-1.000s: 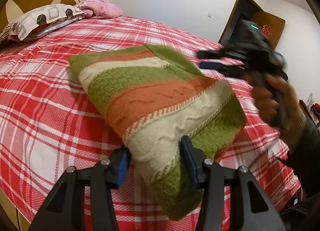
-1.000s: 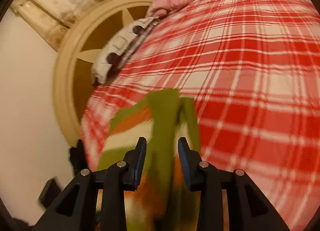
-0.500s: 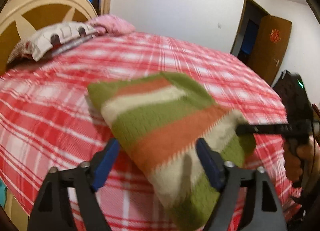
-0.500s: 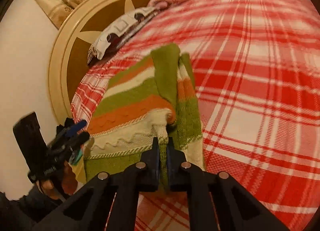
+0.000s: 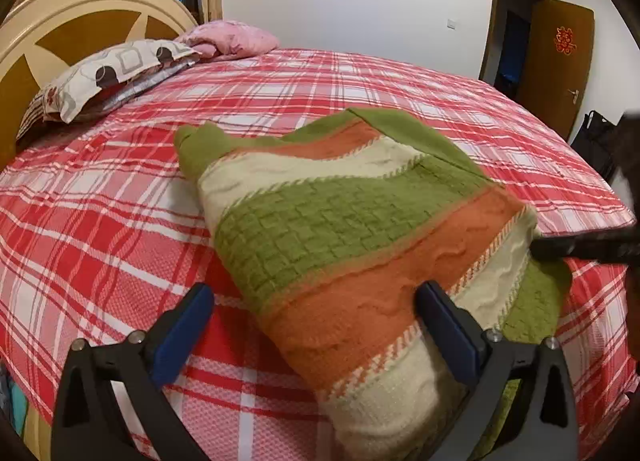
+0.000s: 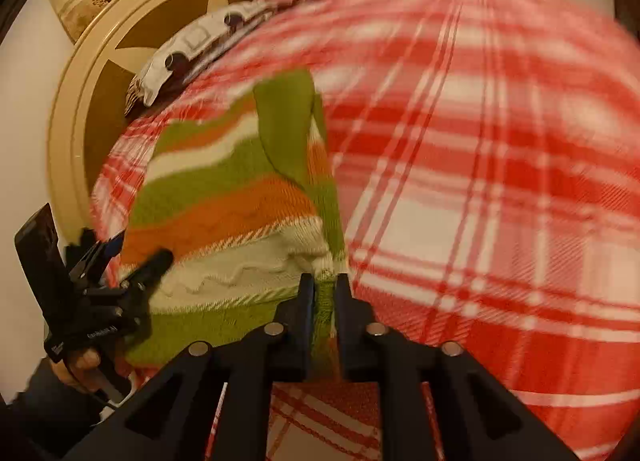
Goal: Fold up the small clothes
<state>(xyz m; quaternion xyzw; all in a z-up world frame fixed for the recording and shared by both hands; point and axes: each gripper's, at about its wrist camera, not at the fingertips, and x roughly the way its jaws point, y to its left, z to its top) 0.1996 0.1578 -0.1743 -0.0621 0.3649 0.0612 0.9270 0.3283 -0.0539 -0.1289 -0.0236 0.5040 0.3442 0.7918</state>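
Sweater (image 5: 344, 245), knit in green/orange/cream stripes, lies folded on the bed (image 5: 100, 229), near edge, well short of the pillows.

Left claw (image 5: 316, 325): jaws wide and opening. They straddle the sweater's near-left end. Right finger touches the knit, left finger is off it on the plaid cover, so no grip.

Right claw (image 6: 323, 293): jaws narrow but opening. A green fold of the sweater's near-right edge sits between the pads, and they look to be touching it. In the left view it shows only as a dark finger at the sweater's right edge.

Patterned pillow (image 5: 116, 77) and pink pillow (image 5: 232, 37) far left against the headboard (image 5: 80, 17). Brown door (image 5: 552, 61) far right.
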